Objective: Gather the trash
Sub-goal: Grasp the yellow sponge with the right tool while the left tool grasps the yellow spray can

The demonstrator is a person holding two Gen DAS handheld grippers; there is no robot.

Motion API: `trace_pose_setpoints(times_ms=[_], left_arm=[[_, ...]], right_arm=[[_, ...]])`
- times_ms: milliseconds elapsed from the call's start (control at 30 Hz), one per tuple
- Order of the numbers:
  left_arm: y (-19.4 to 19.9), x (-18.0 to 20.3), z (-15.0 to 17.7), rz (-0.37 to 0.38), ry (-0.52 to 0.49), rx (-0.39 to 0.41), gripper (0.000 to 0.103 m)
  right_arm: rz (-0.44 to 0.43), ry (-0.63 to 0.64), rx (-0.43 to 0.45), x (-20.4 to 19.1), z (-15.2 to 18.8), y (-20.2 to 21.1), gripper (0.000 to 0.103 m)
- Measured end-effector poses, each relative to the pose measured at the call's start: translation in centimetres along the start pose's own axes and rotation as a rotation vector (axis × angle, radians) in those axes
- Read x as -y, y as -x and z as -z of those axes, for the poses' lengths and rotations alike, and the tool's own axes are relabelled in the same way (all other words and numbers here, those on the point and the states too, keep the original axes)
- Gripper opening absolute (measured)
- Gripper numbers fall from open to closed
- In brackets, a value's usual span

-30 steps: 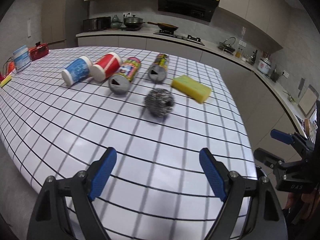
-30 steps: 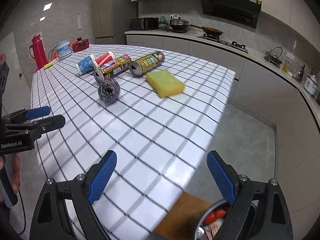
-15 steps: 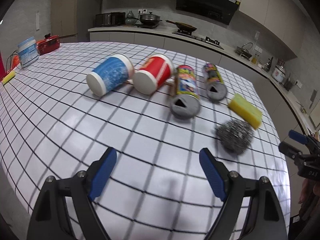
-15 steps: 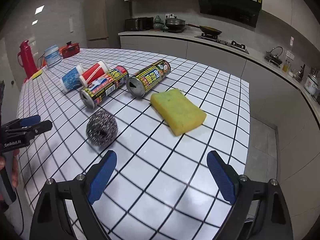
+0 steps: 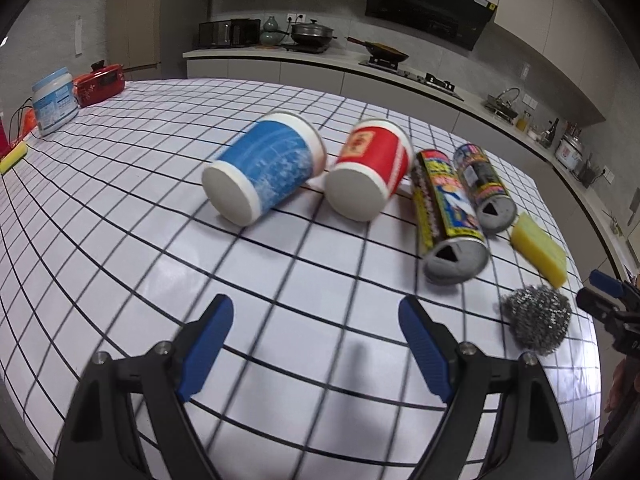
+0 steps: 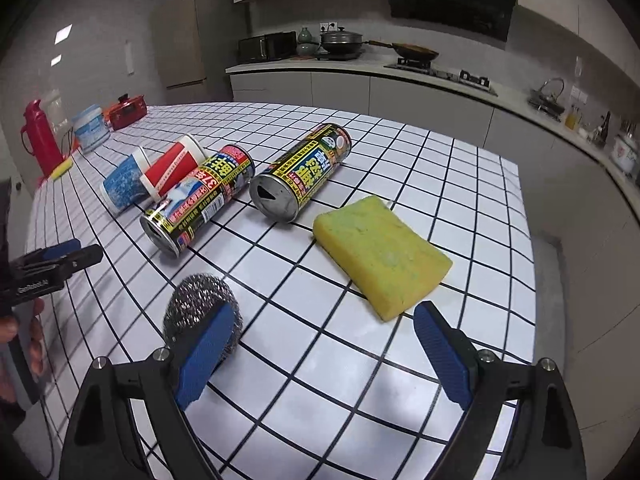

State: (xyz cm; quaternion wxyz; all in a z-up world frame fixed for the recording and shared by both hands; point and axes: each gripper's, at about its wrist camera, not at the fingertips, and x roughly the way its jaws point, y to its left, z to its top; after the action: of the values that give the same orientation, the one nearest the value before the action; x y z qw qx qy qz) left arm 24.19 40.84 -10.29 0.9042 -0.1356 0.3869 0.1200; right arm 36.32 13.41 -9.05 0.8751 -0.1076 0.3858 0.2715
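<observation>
On the checked table lie a blue paper cup (image 5: 264, 174), a red paper cup (image 5: 370, 170), two drink cans (image 5: 446, 208) (image 5: 482, 186), a yellow sponge (image 6: 380, 250) and a steel wool ball (image 6: 200, 312). My left gripper (image 5: 316, 344) is open and empty, short of the two cups. My right gripper (image 6: 320, 348) is open and empty; its left fingertip (image 6: 208, 344) overlaps the steel wool ball, and the sponge lies just beyond its right fingertip. The cans (image 6: 200, 204) (image 6: 300, 178) lie on their sides beyond them.
At the table's far left end stand a red thermos (image 6: 40, 138), a white tub (image 5: 54, 106), a red pot (image 5: 100, 84) and a small yellow sponge (image 5: 12, 158). The table's right edge (image 6: 524, 240) drops to the floor. A kitchen counter runs behind.
My left gripper has swung left toward the cups and closer to them. My right gripper has moved forward over the table, up to the steel wool and sponge. Both stay open.
</observation>
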Motion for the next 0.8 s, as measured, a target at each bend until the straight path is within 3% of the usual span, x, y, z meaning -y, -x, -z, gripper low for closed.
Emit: trace_pose_setpoints(times_ms=[200, 400, 700, 800], left_arm=[[-1.0, -1.5, -0.3, -0.013, 0.024, -0.015, 0.086], [-1.1, -1.9, -0.1, -0.008, 0.025, -0.022, 0.086], [-1.7, -2.0, -0.5, 0.004, 0.015, -0.039, 0.086], [-1.5, -1.2, -0.5, 0.037, 0.019, -0.041, 0.086]], right_arm=[[-0.101, 0.048, 0.032, -3.5, -0.6, 0.5, 0.093], [-0.128, 0.09, -0.017, -6.6, 0.4, -1.9, 0.093], [-0.092, 0.064, -0.036, -6.1, 0.0, -3.3, 0.093], [-0.109, 0.031, 0.019, -5.2, -0.9, -1.7, 0.093]])
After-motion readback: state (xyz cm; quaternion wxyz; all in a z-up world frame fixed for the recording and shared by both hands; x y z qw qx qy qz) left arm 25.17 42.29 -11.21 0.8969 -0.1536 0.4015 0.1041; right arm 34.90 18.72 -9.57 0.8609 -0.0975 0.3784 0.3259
